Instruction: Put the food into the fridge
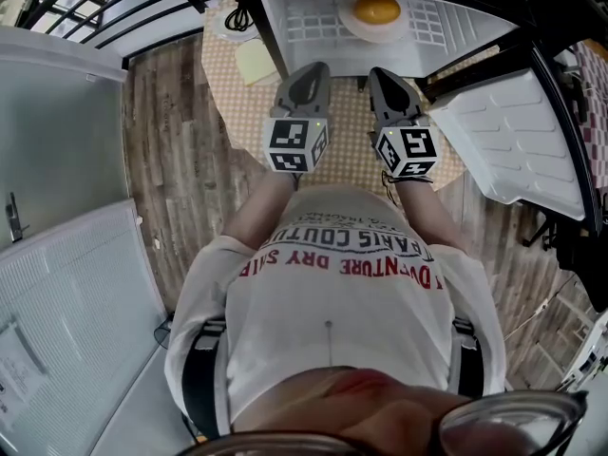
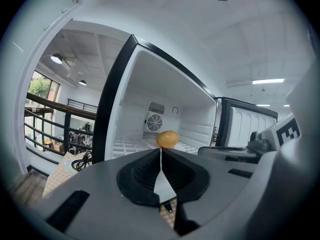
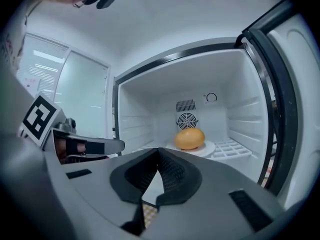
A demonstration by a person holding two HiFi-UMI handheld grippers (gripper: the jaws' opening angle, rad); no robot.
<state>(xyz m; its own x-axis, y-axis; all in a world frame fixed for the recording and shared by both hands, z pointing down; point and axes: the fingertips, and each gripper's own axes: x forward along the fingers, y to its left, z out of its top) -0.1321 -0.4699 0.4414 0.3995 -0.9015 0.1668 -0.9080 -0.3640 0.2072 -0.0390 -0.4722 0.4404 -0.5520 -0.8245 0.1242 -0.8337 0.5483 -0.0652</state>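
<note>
An orange round food [image 1: 377, 9] lies on a white plate [image 1: 356, 28] on the shelf inside the open fridge [image 1: 304, 17]. In the right gripper view the food [image 3: 189, 138] rests on its plate [image 3: 206, 149] straight ahead, in front of the fan grille. The left gripper view shows the food [image 2: 167, 139] just past my jaw tips. My left gripper [image 1: 318, 67] and right gripper [image 1: 378, 72] hover side by side in front of the fridge, apart from the food. Both are shut with nothing between the jaws, seen as the left gripper [image 2: 161, 152] and the right gripper [image 3: 159, 152].
The fridge door [image 1: 518, 141] stands open to the right. A round table with a checked cloth [image 1: 347, 122] lies under the grippers, with a yellow note [image 1: 253, 60] and a black cable [image 1: 234, 17] on it. A railing [image 1: 104, 8] runs at the far left.
</note>
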